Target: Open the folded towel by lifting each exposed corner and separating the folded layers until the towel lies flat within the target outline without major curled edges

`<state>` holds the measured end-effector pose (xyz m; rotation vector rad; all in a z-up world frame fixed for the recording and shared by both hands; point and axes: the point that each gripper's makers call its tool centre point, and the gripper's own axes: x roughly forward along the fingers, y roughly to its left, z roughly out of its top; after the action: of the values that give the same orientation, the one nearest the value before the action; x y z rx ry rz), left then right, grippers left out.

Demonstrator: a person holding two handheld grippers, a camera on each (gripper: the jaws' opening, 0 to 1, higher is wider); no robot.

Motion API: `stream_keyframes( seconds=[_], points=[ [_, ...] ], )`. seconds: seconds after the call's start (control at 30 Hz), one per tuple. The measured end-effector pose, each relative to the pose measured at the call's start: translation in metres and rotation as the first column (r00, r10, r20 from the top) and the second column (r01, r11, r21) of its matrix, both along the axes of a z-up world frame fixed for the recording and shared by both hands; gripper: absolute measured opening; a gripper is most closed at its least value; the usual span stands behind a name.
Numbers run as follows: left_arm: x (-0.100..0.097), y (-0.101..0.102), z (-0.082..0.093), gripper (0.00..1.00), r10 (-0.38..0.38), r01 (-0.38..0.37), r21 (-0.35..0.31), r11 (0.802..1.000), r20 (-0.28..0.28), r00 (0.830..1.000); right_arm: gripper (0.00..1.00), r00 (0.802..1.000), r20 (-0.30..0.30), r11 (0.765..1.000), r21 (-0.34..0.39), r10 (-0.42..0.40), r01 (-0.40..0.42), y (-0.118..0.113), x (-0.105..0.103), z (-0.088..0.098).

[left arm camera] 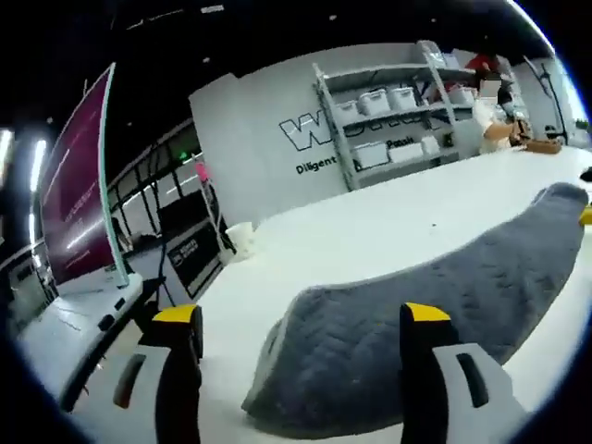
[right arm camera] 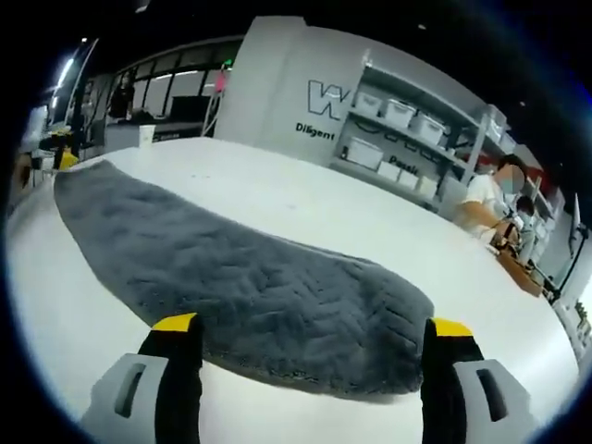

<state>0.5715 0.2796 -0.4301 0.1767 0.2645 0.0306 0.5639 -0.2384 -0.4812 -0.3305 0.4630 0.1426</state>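
Your left claw [left arm camera: 301, 324] is spread wide and grips nothing, the towel [left arm camera: 435, 305] rising between its yellow tips. Your right claw [right arm camera: 313, 331] is likewise released before the towel [right arm camera: 240, 287], a grey, plush, herringbone-ribbed strip across the white table [right arm camera: 305, 199]. Shelving [right arm camera: 416, 139] with bins lines the far wall.

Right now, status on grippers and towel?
Left hand-held gripper open, empty. Right hand-held gripper open, empty. Grey textured towel on white table, near end raised. Nothing obstructing.
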Motion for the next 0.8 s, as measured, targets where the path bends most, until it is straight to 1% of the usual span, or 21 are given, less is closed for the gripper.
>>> stream_keyframes(
  seconds=[0.03, 0.1, 0.23, 0.33, 0.43, 0.53, 0.57, 0.67, 0.73, 0.77, 0.8],
  points=[
    [0.000, -0.007, -0.002, 0.99, -0.029, 0.029, -0.039, 0.999, -0.012, 0.999, 0.99, 1.000, 0.000, 1.000, 0.000, 0.000, 0.000, 0.000, 0.000, 0.000],
    [-0.001, -0.021, -0.007, 0.99, -0.089, 0.084, -0.118, 0.989, -0.033, 0.995, 0.99, 1.000, -0.004, 1.000, 0.004, -0.005, 0.005, -0.001, -0.001, -0.001],
    [-0.005, -0.032, -0.007, 0.99, -0.124, 0.118, -0.132, 0.984, -0.042, 0.991, 0.99, 1.000, -0.015, 1.000, 0.003, 0.003, -0.003, 0.001, -0.003, -0.002],
    [-0.008, -0.038, -0.007, 0.99, -0.145, 0.137, -0.120, 0.983, -0.056, 0.988, 0.99, 1.000, 0.008, 1.000, 0.020, 0.011, -0.011, 0.004, -0.005, 0.007],
    [-0.010, -0.046, -0.008, 0.99, -0.178, 0.168, -0.137, 0.976, -0.065, 0.982, 0.98, 1.000, 0.019, 1.000, 0.024, 0.018, -0.018, 0.005, -0.004, 0.010],
    [-0.011, -0.051, -0.011, 0.99, -0.199, 0.187, -0.132, 0.974, -0.086, 0.976, 0.96, 0.998, 0.026, 0.995, 0.082, 0.052, -0.054, 0.013, -0.004, 0.014],
    [-0.011, -0.052, -0.012, 0.99, -0.203, 0.191, -0.129, 0.973, -0.090, 0.975, 0.94, 0.997, 0.051, 0.992, 0.105, 0.064, -0.070, 0.016, -0.003, 0.019],
    [-0.010, -0.053, -0.016, 0.99, -0.214, 0.200, -0.134, 0.971, -0.105, 0.971, 0.88, 0.995, 0.068, 0.989, 0.127, 0.067, -0.075, 0.011, -0.002, 0.026],
    [-0.011, -0.055, -0.019, 0.99, -0.226, 0.209, -0.137, 0.968, -0.119, 0.967, 0.85, 0.995, 0.072, 0.989, 0.130, 0.066, -0.075, 0.009, -0.001, 0.027],
    [-0.011, -0.056, -0.020, 0.99, -0.230, 0.212, -0.139, 0.967, -0.124, 0.965, 0.84, 0.995, 0.077, 0.985, 0.151, 0.071, -0.082, 0.004, 0.001, 0.028],
    [-0.012, -0.057, -0.021, 0.99, -0.236, 0.218, -0.138, 0.966, -0.129, 0.963, 0.81, 0.992, 0.088, 0.979, 0.180, 0.085, -0.100, 0.005, 0.002, 0.030]
  ],
)
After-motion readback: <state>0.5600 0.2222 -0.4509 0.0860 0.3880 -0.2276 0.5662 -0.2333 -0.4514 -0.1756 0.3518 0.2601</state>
